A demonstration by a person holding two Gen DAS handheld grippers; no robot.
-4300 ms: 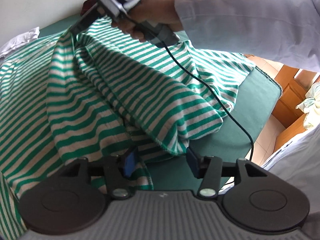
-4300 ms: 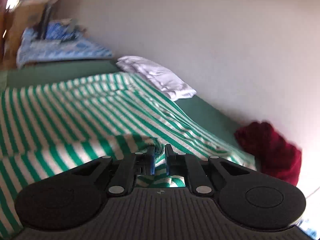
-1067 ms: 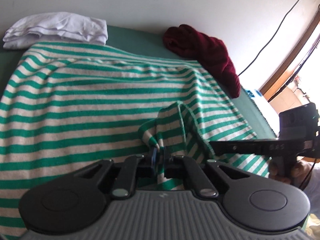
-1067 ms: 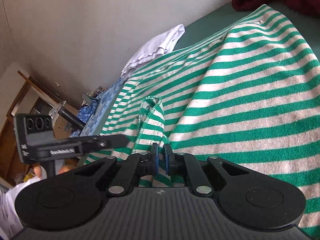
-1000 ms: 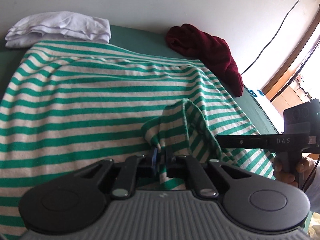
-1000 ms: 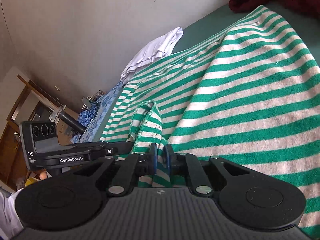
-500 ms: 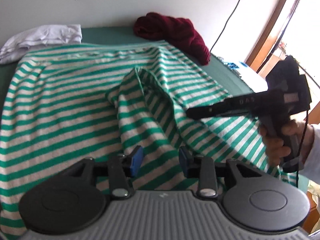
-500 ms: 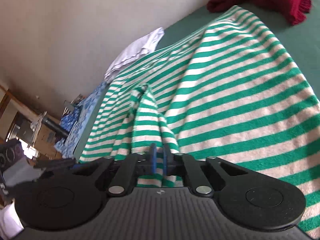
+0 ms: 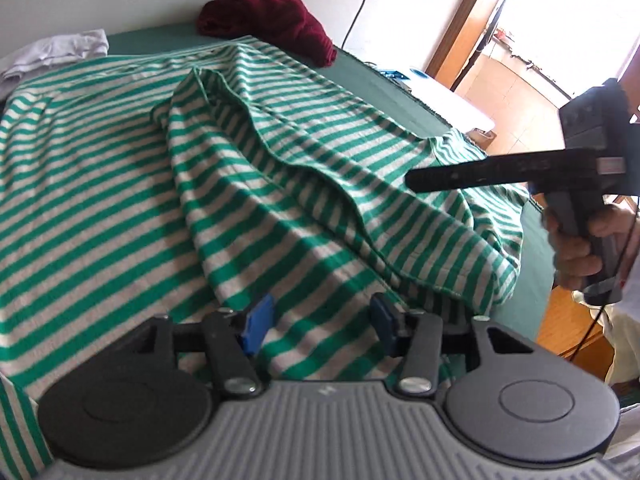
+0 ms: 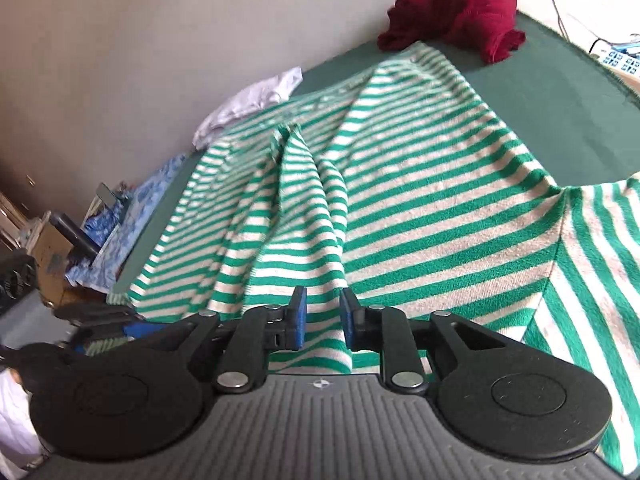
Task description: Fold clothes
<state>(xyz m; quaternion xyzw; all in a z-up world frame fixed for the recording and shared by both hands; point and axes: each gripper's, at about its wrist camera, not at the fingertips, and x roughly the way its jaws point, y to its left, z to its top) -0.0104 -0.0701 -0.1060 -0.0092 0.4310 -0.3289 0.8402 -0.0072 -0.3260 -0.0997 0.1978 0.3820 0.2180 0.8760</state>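
Note:
A green-and-cream striped garment (image 9: 100, 184) lies spread over a green-covered surface (image 9: 380, 80). A loose raised fold (image 9: 248, 152) of it runs down the middle toward me. My left gripper (image 9: 322, 322) hovers over the near end of that fold; its jaws are opening, with the blue pads apart and pressing nothing. A hand (image 9: 576, 248) holds my right gripper (image 9: 416, 179) out over the garment's right side. In the right wrist view the right gripper (image 10: 324, 318) is opening too. The striped fold (image 10: 296, 184) shows in the narrow gap between its pads, which stand clear of the cloth.
A dark red garment (image 9: 272, 16) is heaped at the far edge by the wall, and a folded white garment (image 9: 60, 50) sits to its left. Blue patterned cloth (image 10: 132, 216) lies beyond the left end. The surface's right edge drops toward a tiled doorway.
Both grippers were shut on the striped fold a second ago. They have let go, their jaws have parted, and both have drawn back toward me. The fold now rests loose on the garment.

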